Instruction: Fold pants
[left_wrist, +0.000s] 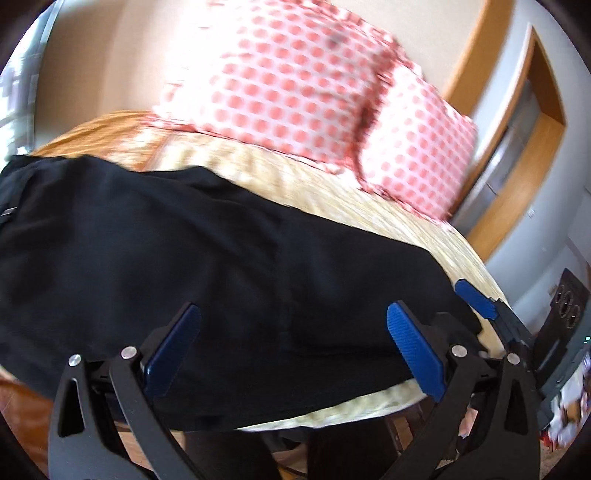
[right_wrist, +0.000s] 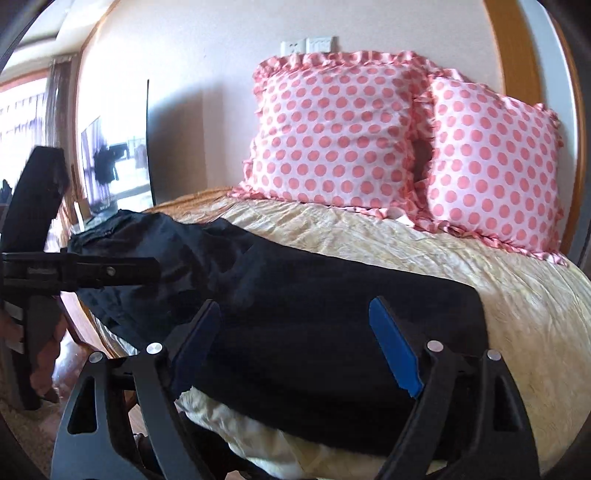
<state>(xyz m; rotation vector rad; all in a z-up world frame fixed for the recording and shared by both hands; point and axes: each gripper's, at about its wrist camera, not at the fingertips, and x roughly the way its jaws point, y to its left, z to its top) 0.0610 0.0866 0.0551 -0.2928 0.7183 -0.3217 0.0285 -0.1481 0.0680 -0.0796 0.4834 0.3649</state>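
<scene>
Pants (right_wrist: 295, 306), dark and already doubled over, lie lengthwise along the near edge of the bed (right_wrist: 498, 295) I am working over. My left gripper (left_wrist: 295, 328) hangs spread above the cloth, nothing between its pads; my right gripper (right_wrist: 295, 332) is spread wide too, gripping nothing. Two pink polka-dot pillows (right_wrist: 332, 129) lean against the wall behind.

left gripper (left_wrist: 291, 332): black angular plastic arms with triangular cut-outs | fingers (left_wrist: 413, 350): blue ribbed pads on black backing | pivots: round silver pins, two per side | right gripper (right_wrist: 295, 343): same black frame, blue pads, silver pins | side view: flat black bar with small screw
</scene>
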